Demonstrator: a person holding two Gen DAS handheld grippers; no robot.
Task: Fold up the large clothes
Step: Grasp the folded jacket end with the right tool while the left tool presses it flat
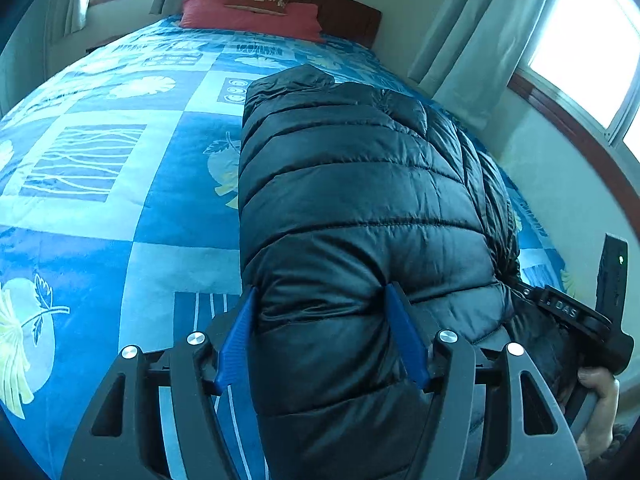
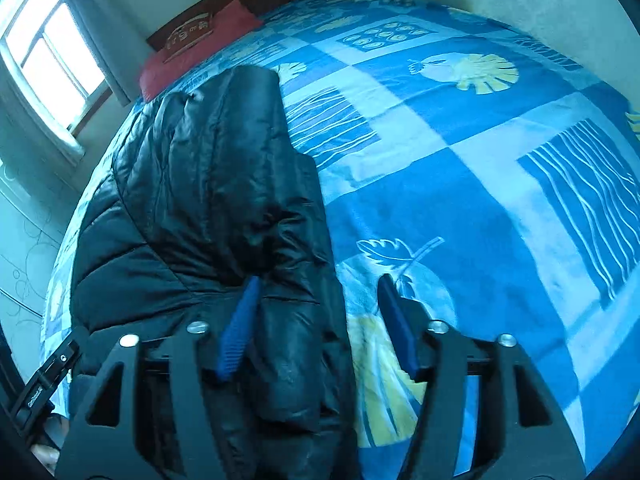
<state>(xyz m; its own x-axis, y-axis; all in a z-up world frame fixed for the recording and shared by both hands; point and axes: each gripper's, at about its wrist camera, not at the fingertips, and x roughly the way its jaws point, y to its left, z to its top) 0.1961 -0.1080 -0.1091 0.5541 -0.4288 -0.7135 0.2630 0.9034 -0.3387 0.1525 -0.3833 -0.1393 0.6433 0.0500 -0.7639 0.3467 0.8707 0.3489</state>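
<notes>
A black puffer jacket [image 1: 352, 208] lies lengthwise on the bed, folded into a long narrow bundle; it also shows in the right wrist view [image 2: 208, 184]. My left gripper [image 1: 320, 300] is open, its blue fingers straddling the near end of the jacket. My right gripper [image 2: 316, 288] is open too; its left finger [image 2: 240, 320] rests against the jacket's folded sleeve edge, its right finger [image 2: 396, 320] is over the bedspread. The other hand-held gripper [image 1: 576, 320] appears at the jacket's right side in the left wrist view.
The bed has a blue patterned bedspread [image 1: 120, 160], also in the right wrist view [image 2: 480, 160]. A red pillow [image 1: 248, 12] and wooden headboard [image 1: 344, 8] are at the far end. Curtains [image 1: 472, 40] and a window [image 1: 580, 40] flank the right side.
</notes>
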